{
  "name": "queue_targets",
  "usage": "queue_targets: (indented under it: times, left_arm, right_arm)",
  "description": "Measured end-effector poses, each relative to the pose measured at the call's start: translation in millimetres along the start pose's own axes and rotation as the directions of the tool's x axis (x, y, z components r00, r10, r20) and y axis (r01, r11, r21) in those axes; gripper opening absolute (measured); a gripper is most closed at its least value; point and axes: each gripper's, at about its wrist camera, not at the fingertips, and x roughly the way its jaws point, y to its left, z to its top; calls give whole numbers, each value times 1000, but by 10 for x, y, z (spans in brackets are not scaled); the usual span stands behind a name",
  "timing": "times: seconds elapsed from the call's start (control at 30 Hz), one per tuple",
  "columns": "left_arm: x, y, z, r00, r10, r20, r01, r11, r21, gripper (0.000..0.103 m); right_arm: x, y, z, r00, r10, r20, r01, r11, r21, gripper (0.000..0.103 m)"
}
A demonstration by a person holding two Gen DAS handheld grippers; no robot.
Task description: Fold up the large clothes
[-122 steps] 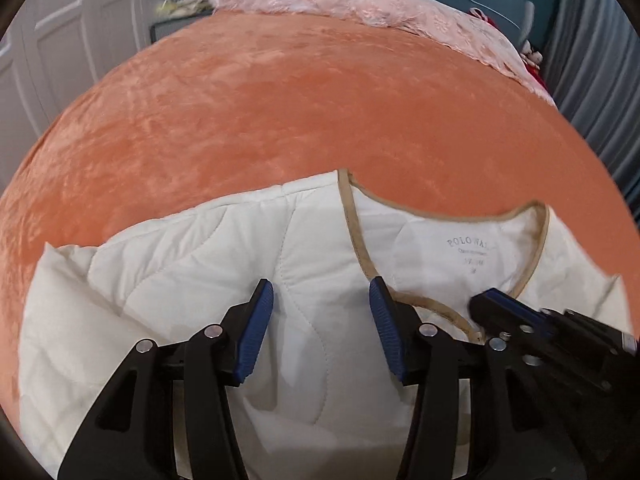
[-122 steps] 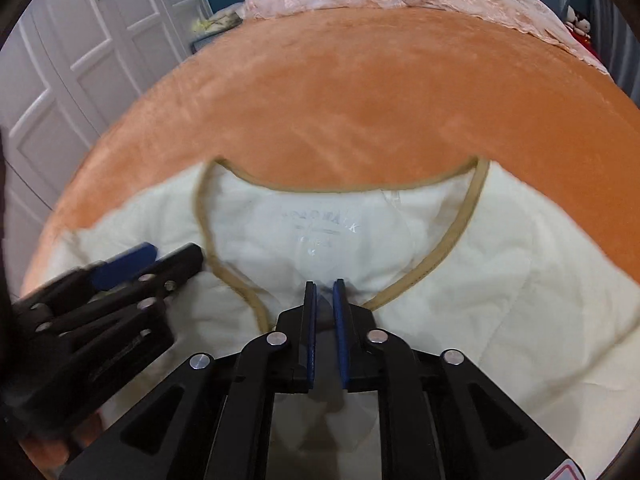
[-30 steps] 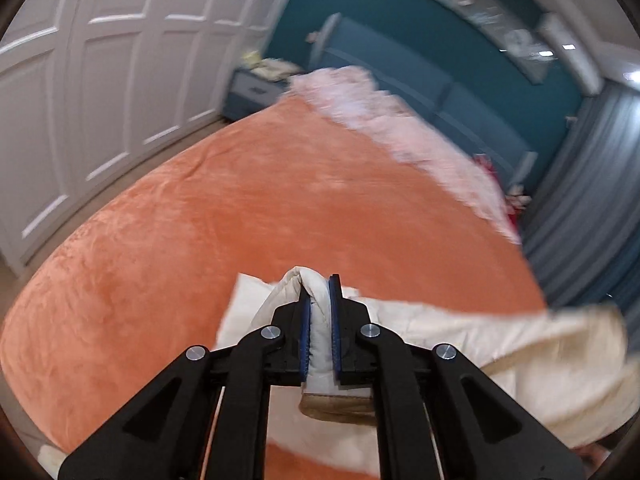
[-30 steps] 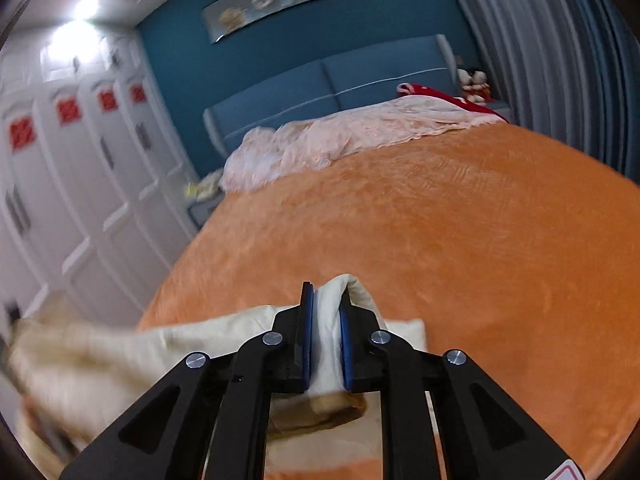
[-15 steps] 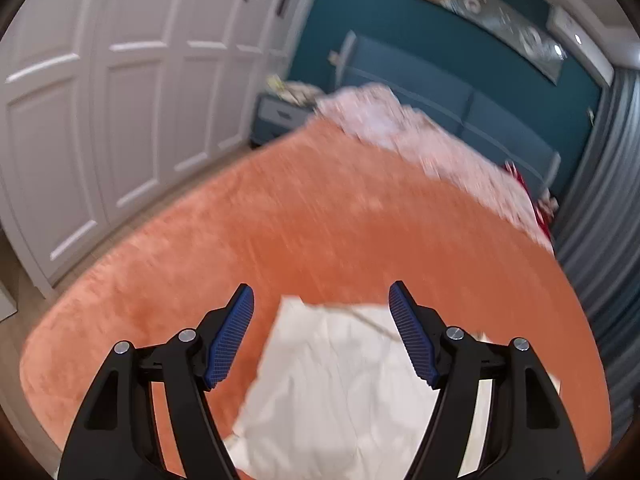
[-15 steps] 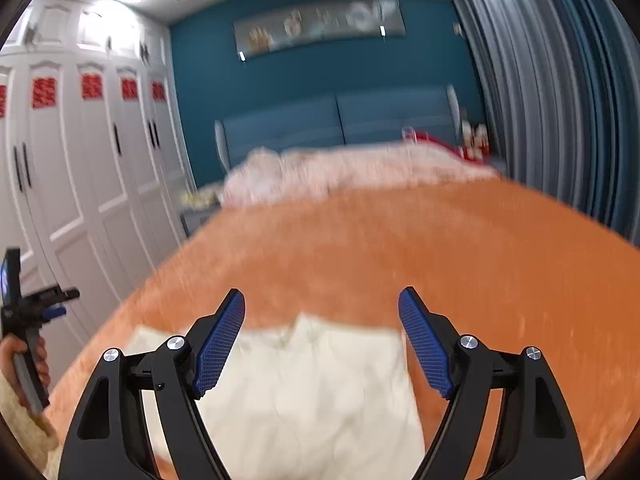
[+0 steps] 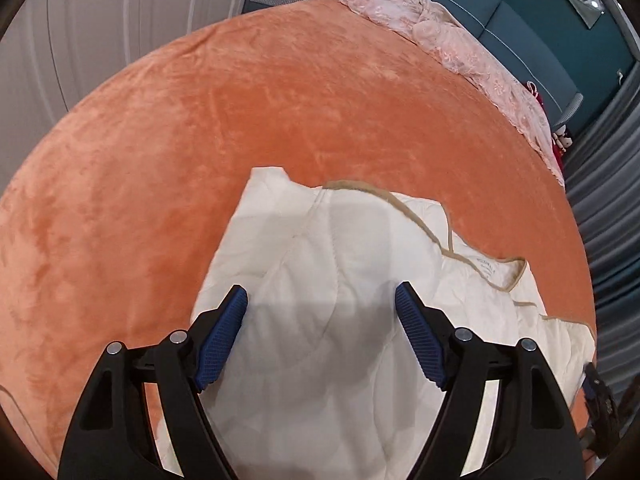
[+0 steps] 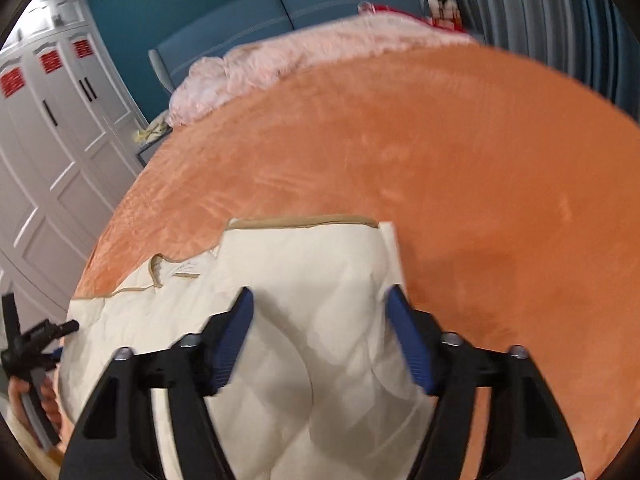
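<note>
Both released: left gripper (image 7: 321, 334) spread, right gripper (image 8: 318, 330) (closing) above fallen jacket (image 7: 340, 280).

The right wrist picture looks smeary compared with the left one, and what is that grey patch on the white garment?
Right wrist view: motion blur softens the bed and pink bedding. Left wrist view: sharp; the grey patch on the garment is the shadow of the left gripper. Both views: the fisheye lens bows the bed into a dome.
</note>
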Motion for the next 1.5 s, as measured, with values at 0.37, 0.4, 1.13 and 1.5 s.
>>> queue_targets:
  times: [0.37,0.4,1.13,1.5]
  left_arm:
    - [-422,-236,358,980,-33,197,29,999,23,10]
    - [-363,-240,407,981,-20,193,16,1000,19,10]
    - [748,-220,62,966,177,190,-206,968,146,25]
    - [-17,-406,227,957,182,224,-215,967,135,47]
  right_arm:
    - [-203,543,506,976,-5,218,29,994,-106,5]
    - [-149,549,524,977,-22,213,47,992,-113,5]
    - [1101,332,6,970,-238,57,244,957,-157,13]
    - [298,716,172,956,-219,193,244,963,-116,20]
